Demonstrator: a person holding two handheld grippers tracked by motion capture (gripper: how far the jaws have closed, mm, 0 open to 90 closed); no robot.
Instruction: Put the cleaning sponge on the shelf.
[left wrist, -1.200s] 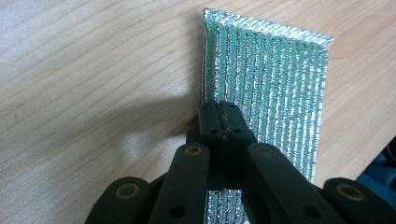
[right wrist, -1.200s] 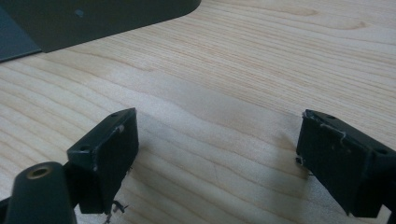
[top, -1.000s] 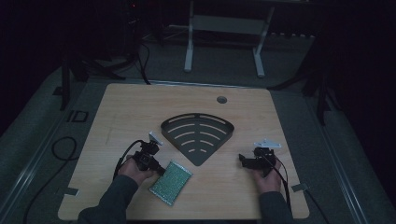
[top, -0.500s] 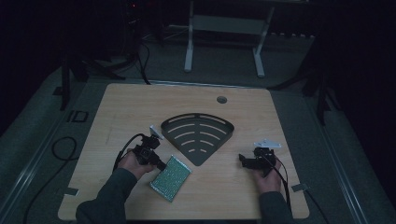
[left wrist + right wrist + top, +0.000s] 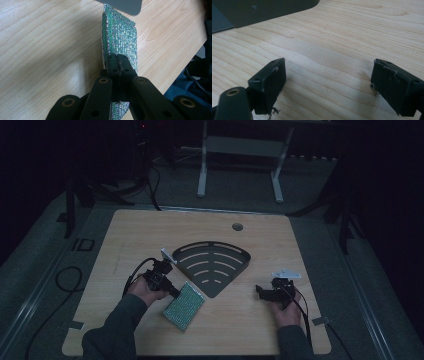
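Observation:
A glittery green-silver sponge pad [image 5: 184, 305] hangs tilted just above the wooden table [image 5: 150, 235], left of centre near the front. My left gripper [image 5: 172, 291] is shut on its near edge; in the left gripper view the jaws pinch the pad [image 5: 120, 40], and the gripper [image 5: 119, 65] holds it on edge over the wood. A dark fan-shaped slotted rack [image 5: 212, 265] lies at the table's centre, its tip close to the pad. My right gripper [image 5: 260, 292] rests at the front right, open, with bare wood between its fingers [image 5: 270, 82] in the right gripper view [image 5: 328, 85].
The rack's rim [image 5: 262, 10] shows in front of the right gripper. A round cable hole [image 5: 237, 226] sits at the table's far edge. Cables trail off the left side over the floor [image 5: 65, 280]. A white stand [image 5: 240, 150] is behind the table.
The left gripper has lifted the sponge pad off the table and tilted it up, moving slightly right toward the rack. The right gripper has stayed put.

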